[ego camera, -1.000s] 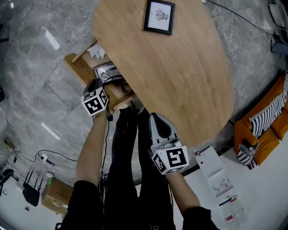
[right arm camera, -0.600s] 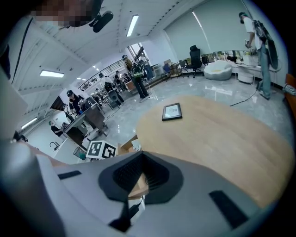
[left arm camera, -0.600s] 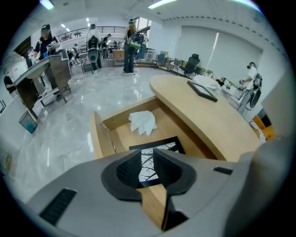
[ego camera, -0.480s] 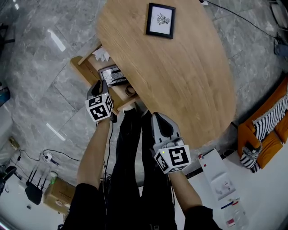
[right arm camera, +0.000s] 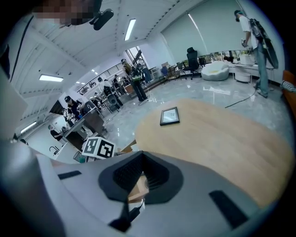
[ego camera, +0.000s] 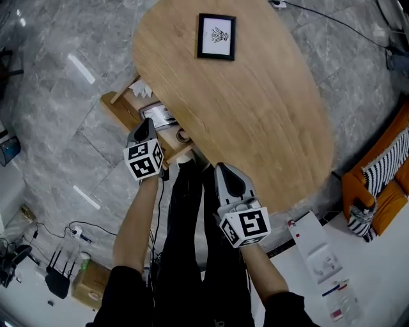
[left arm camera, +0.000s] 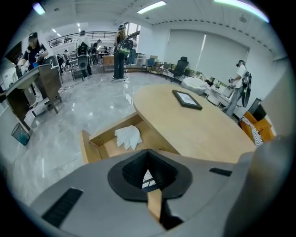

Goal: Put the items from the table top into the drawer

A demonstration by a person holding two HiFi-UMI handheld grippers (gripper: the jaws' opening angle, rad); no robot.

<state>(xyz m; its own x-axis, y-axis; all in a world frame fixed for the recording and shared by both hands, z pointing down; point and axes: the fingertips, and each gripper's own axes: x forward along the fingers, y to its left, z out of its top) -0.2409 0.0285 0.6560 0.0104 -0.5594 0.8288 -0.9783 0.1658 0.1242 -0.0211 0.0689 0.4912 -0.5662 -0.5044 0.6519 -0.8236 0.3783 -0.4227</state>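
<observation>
- The room is bright. Long ceiling lights shine down from above.
- The shiny grey floor throws back white streaks of glare in the head view.
- The wooden table is lit evenly, and its top looks clear and sharp.
- The drawer lies partly in the table's shade.
- Both gripper views bend like a fishbowl. Straight lines curve near the edges, and the corners go black.
- Up close, the left gripper and the right gripper look soft and a little blurry.
- People far back look tiny and fuzzy.
</observation>
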